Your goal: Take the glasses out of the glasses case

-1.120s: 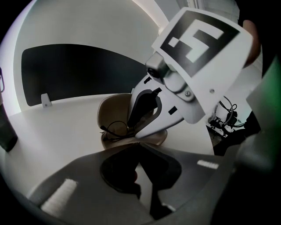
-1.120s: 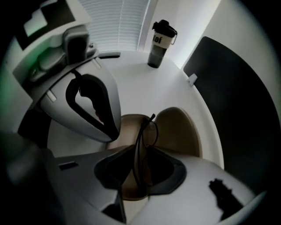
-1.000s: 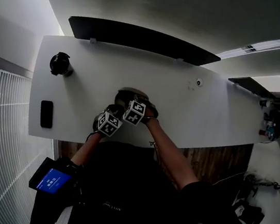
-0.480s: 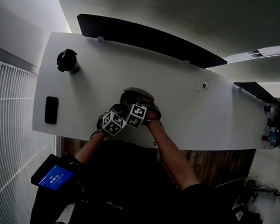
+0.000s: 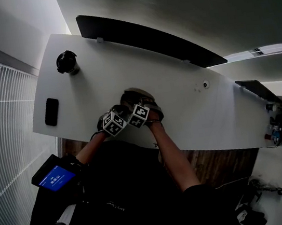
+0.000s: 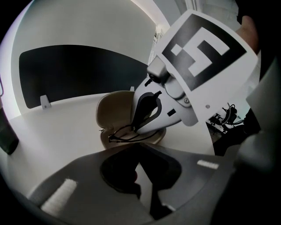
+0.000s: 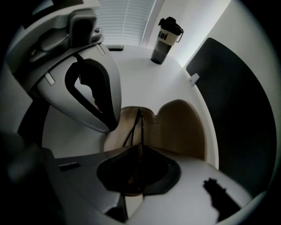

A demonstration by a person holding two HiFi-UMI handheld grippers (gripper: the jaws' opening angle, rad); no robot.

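A tan glasses case [image 5: 135, 95] lies open on the white table [image 5: 193, 112], its lid [image 7: 182, 127] lying back. Thin black glasses [image 6: 119, 134] lie in its base [image 7: 120, 127]. My right gripper [image 7: 140, 147] points steeply down into the case. Its jaws are closing and meet on the thin frame of the glasses [image 7: 139, 121]. My left gripper [image 6: 139, 149] has its tips together at the near rim of the case [image 6: 115, 110]; the rim itself is hidden under them. In the head view both marker cubes sit side by side, left gripper [image 5: 112, 124] and right gripper [image 5: 138, 114].
A dark bottle [image 5: 67, 62] stands at the table's far left corner, and a black phone [image 5: 51, 111] lies near the left edge. A long black panel [image 5: 145, 38] runs along the back edge. A small blue screen [image 5: 54, 178] is on the person's left forearm.
The head view has shifted a little. Both grippers stay over the case, the right one slightly turned.
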